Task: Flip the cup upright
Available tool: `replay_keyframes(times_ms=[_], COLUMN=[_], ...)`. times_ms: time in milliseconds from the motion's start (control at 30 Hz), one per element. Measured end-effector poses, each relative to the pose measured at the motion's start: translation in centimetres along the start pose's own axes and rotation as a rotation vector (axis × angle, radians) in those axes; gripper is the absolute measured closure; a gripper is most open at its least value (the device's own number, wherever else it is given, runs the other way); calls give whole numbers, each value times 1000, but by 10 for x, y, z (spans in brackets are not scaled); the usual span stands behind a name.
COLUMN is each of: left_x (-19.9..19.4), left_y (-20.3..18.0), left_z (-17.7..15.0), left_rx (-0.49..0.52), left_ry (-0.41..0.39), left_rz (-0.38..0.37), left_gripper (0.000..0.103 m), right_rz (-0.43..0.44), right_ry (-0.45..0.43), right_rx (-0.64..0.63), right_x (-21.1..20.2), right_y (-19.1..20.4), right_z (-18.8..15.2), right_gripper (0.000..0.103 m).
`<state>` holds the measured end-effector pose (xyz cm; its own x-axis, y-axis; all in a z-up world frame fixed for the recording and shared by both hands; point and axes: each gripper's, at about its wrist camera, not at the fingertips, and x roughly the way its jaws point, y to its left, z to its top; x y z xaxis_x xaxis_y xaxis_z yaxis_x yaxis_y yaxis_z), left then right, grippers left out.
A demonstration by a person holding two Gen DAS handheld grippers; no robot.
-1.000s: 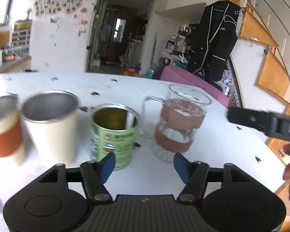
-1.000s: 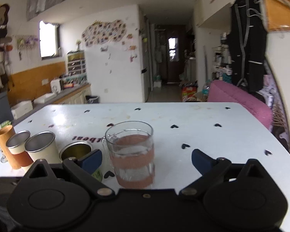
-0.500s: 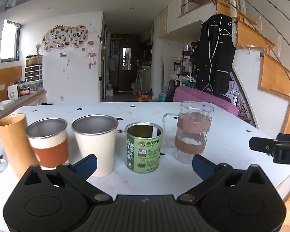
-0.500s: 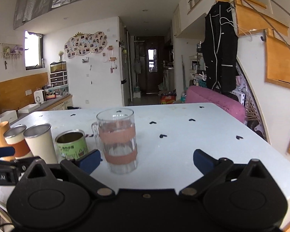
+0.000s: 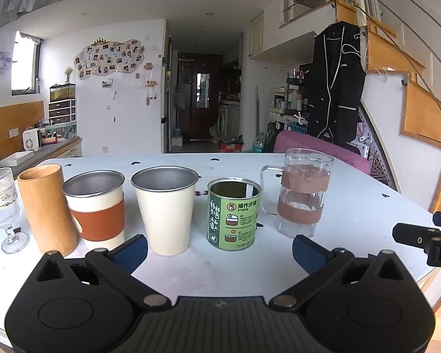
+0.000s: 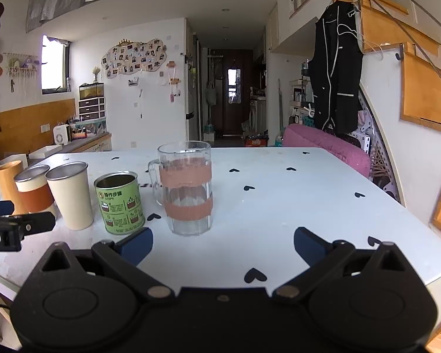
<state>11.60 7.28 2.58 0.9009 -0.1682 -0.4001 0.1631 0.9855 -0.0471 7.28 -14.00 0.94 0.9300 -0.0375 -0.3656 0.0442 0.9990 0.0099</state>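
Note:
A row of cups stands upright on the white table [image 5: 352, 211]: a glass mug with brown tape bands [image 5: 302, 197] [image 6: 186, 189], a green tin can [image 5: 233, 213] [image 6: 120, 203], a cream steel cup [image 5: 166, 207] [image 6: 70, 194], a steel cup with a brown sleeve [image 5: 95, 207] [image 6: 33, 188], and a bamboo tumbler [image 5: 45, 209] [image 6: 8, 176]. My left gripper [image 5: 219, 250] is open and empty, back from the row, in front of the can. My right gripper [image 6: 223, 242] is open and empty, in front of the mug and to its right.
A stemmed glass [image 5: 3, 209] stands at the table's left edge. The right gripper's fingertip shows at the right of the left wrist view [image 5: 420, 234]; the left gripper shows at the left of the right wrist view [image 6: 17, 226]. A pink sofa [image 6: 326, 147] lies beyond the table.
Both grippers have pulled back and dropped lower, away from the cups. The left gripper's jaws have opened wider. The cups have not moved.

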Motion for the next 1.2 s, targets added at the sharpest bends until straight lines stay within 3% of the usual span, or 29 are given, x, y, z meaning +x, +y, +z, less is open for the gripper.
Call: replay_keyframes(times_ms=[1200], left_x=[-1], left_y=[-2], left_z=[-3], left_rx=[5], left_ry=[1], left_rz=[-5], left_gripper=[0], right_rz=[3], right_ry=[-8], right_rx=[-7], right_x=[-5], right_y=[1], right_z=[4], right_gripper=[0])
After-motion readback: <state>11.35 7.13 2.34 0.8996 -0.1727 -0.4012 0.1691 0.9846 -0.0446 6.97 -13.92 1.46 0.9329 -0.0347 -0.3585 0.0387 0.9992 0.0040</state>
